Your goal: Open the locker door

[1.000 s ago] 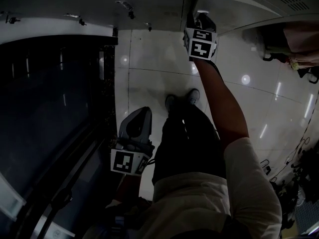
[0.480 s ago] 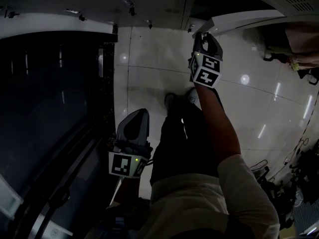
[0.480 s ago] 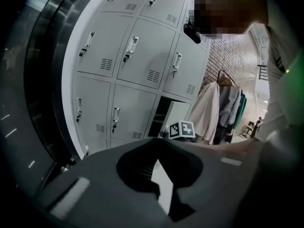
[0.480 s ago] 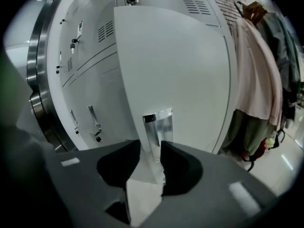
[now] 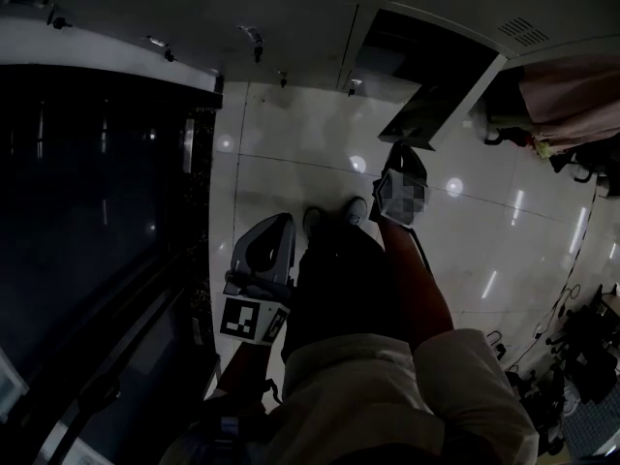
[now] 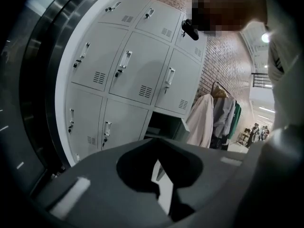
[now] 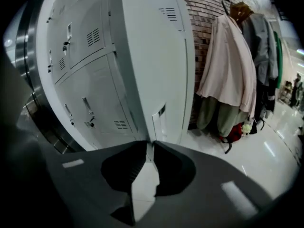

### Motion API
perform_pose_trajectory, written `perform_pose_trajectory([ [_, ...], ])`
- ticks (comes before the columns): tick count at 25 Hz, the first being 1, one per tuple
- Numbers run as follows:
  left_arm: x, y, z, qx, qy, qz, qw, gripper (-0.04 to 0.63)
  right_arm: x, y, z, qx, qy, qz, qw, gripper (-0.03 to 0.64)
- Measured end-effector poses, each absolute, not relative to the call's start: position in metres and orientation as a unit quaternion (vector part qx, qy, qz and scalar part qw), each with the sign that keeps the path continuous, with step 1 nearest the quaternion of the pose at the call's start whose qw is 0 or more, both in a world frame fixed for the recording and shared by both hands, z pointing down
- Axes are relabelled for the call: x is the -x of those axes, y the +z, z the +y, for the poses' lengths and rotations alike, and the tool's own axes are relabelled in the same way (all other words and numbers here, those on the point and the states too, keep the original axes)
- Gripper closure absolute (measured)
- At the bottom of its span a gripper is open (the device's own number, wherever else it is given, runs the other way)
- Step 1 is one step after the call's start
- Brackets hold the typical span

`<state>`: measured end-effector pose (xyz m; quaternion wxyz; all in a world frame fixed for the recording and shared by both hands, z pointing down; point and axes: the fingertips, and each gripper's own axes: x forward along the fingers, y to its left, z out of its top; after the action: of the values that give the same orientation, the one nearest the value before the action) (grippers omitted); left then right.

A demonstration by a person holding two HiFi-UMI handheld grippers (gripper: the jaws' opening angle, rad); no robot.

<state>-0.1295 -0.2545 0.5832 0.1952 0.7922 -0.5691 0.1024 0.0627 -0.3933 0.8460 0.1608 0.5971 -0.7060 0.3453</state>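
The grey locker bank runs along the top of the head view. One locker door stands swung out, leaving its dark compartment bare. In the right gripper view that door rises edge-on just ahead of my right gripper, and its handle plate shows. The right gripper sits just short of the door's lower corner; its jaws have just been closing, stand almost together and hold nothing. My left gripper hangs low by the person's leg, shut and empty.
A dark curved glass wall fills the left. Coats on a rack hang right of the lockers against a brick wall. The person's legs and shoes stand on a glossy white tiled floor. Dark clutter lies at the far right.
The locker door has swung wide open. My right gripper came back from the locker front toward the person, off the door's edge. The left gripper rose a little.
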Motion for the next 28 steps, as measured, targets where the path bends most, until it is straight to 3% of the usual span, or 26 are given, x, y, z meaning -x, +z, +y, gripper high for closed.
perform_pose_trajectory([
  [5,0.132,0.517,-0.256,-0.793,0.09,-0.571,0.192,0.543,-0.106,0.846,-0.362,-0.614,0.347,-0.68,0.202,0.589],
  [9,0.128,0.441,-0.278,-0.802,0.02,-0.586,0.116,0.543,-0.142,0.817,-0.36,-0.618,0.32,-0.691,0.198,0.606],
  [13,0.127,0.406,-0.284,-0.817,0.009,-0.571,0.082,0.543,-0.141,0.766,-0.357,-0.612,0.285,-0.718,0.169,0.614],
  [17,0.118,0.375,-0.269,-0.829,0.002,-0.557,0.05,0.543,-0.133,0.668,-0.325,-0.611,0.242,-0.749,0.087,0.615],
  [20,0.112,0.469,-0.316,-0.848,-0.039,-0.529,0.025,0.538,-0.142,0.686,-0.359,-0.632,0.169,-0.756,0.019,0.615],
  [24,0.135,0.746,-0.42,-0.869,-0.111,-0.482,-0.014,0.541,-0.131,0.825,-0.429,-0.661,0.022,-0.746,-0.081,0.616],
  [26,0.146,0.784,-0.417,-0.871,-0.114,-0.477,-0.021,0.541,-0.111,0.822,-0.413,-0.648,-0.008,-0.754,-0.11,0.615],
  [28,0.138,0.76,-0.401,-0.874,-0.114,-0.472,-0.03,0.541,-0.108,0.769,-0.389,-0.634,-0.023,-0.762,-0.13,0.615],
])
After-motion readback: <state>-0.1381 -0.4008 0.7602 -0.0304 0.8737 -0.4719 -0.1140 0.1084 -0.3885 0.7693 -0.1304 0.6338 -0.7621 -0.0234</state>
